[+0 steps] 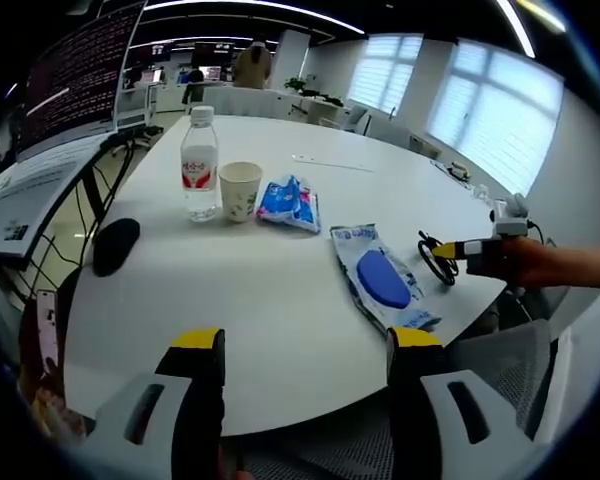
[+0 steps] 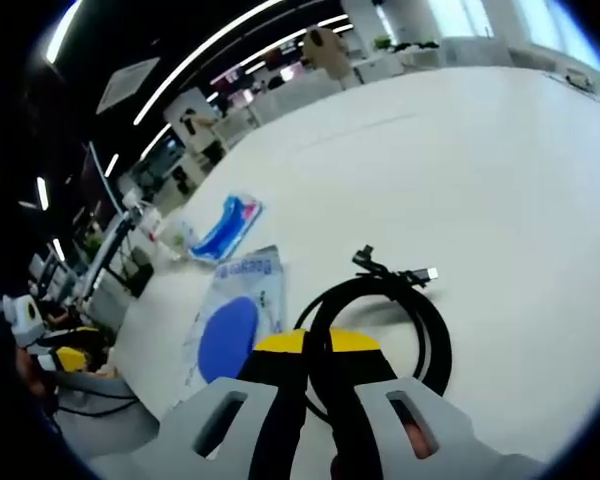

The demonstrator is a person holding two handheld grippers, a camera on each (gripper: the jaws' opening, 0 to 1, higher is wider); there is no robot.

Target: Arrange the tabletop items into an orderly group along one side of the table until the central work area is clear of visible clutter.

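Note:
On the white round table (image 1: pixel 280 290) stand a clear water bottle (image 1: pixel 198 160) and a paper cup (image 1: pixel 239 190), with a blue tissue packet (image 1: pixel 290 203) beside them. A wet-wipes pack with a blue lid (image 1: pixel 378 275) lies nearer the front. My left gripper (image 1: pixel 307 345) hangs open over the near table edge, nothing between its jaws. My right gripper (image 2: pixel 315 348) is shut on a coiled black cable (image 2: pixel 425 320), lifted just above the table; its plug end (image 2: pixel 420 272) sticks out. In the left gripper view the cable (image 1: pixel 436 258) and right gripper (image 1: pixel 475 252) sit right of the wipes. The wipes pack (image 2: pixel 235 325) and blue packet (image 2: pixel 225 225) lie to the cable's left.
A black mouse (image 1: pixel 115 243) rests at the table's left edge. A large monitor (image 1: pixel 80 70) and a laptop (image 1: pixel 20 200) stand to the left. A grey mesh chair (image 1: pixel 510 360) is at the near right. A person (image 1: pixel 250 65) stands far behind.

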